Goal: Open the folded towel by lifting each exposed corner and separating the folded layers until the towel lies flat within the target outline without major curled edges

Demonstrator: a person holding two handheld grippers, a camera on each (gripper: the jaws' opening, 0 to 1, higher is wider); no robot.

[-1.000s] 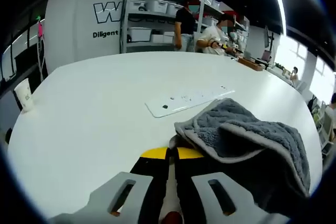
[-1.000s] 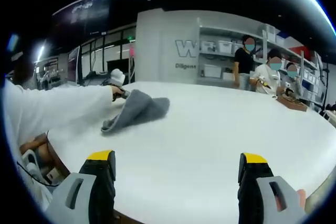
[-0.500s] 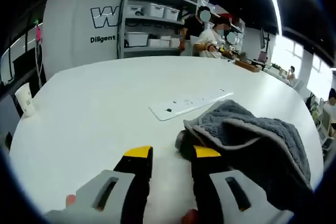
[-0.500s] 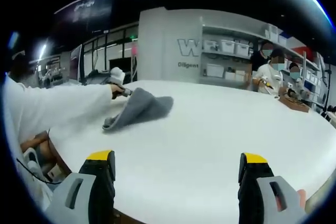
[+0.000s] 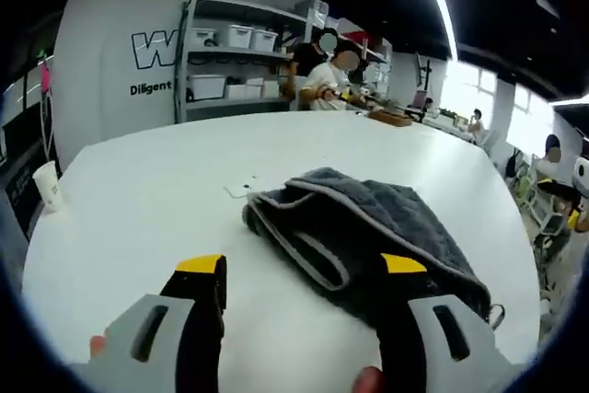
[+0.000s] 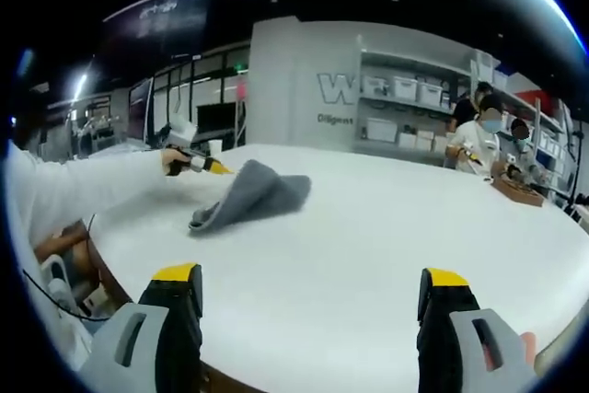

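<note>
Working on a wide white table (image 6: pixel 386 227), you have the grey towel (image 5: pixel 368 227) lying still folded in layers, so the unfolding has barely begun, by my read. Its long axis runs from just ahead of your left gripper (image 5: pixel 304 269) away to that view's right, the piped fold edge facing you. Left jaws spread wide, empty. Right gripper (image 6: pixel 308 283) gapes too, well apart from the towel. Next: pinch one exposed corner, lift.

Lab-like workspace; storage-bin shelves (image 5: pixel 235 62); big white table (image 6: pixel 386 227); seated workers (image 6: pixel 486 140).
</note>
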